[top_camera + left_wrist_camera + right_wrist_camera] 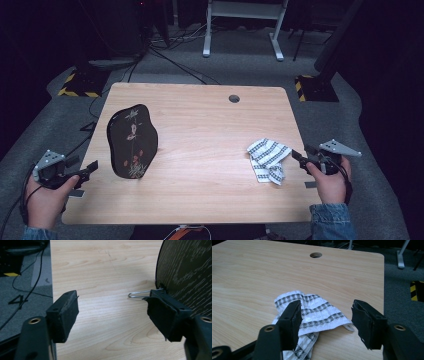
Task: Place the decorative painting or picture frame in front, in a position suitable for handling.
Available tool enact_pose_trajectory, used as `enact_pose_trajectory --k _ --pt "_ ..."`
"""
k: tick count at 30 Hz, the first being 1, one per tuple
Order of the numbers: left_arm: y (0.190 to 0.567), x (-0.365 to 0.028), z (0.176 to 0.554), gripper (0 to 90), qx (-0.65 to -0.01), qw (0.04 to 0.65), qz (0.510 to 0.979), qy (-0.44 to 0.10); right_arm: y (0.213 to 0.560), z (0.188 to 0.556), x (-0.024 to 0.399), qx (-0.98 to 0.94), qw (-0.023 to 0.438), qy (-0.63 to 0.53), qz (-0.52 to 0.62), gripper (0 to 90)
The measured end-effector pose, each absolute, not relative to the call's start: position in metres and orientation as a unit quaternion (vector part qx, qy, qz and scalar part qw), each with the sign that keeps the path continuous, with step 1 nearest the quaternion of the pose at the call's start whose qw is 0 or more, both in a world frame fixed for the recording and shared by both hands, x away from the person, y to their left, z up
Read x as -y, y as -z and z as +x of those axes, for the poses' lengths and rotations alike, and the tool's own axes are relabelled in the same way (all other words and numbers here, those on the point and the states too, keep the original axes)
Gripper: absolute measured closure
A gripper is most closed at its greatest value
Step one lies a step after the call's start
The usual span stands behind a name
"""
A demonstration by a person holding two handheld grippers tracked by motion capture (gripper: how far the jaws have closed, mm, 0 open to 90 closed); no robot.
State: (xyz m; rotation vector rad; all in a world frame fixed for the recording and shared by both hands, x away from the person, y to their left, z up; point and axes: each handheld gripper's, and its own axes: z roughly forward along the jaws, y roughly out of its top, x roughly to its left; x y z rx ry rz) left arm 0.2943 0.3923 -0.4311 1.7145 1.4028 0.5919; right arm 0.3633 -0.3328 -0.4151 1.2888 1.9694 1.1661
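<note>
Pale wood grain covers the table, seen from the high view with a black lacquered tray stood up on edge at the left side, painted with small red and white motifs. A crumpled white cloth with dark patterned stripes is laid near the right edge. The left gripper is held level just off the table's left edge, the right gripper aimed at the cloth, nearly touching it.

Left gripper view: jaws are spread wide, nothing gripped; the tray's wire stand is spotted beyond the right pad.

Right gripper view: jaws are wide apart too, nothing pinched, the cloth lying just ahead.
</note>
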Motion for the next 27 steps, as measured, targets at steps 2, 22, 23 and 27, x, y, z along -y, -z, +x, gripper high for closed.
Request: enact_pose_trajectory --k 2,22,23,27 --pt "0.427 -0.391 0.293 21.8 -0.552 0.419 0.68 -0.24 0.416 0.363 0.332 -0.725 0.255 -0.43 0.474 40.8" --pt "0.378 -0.364 0.271 33.7 -0.525 0.459 0.677 -0.236 0.417 0.364 0.326 -0.729 0.253 -0.422 0.476 41.4" --pt "0.376 -0.362 0.27 33.8 -0.522 0.462 0.677 -0.236 0.417 0.364 0.326 -0.729 0.252 -0.423 0.475 41.4" --pt "0.369 -0.357 0.268 35.2 -0.511 0.463 0.684 -0.238 0.417 0.364 0.324 -0.727 0.244 -0.425 0.48 42.1"
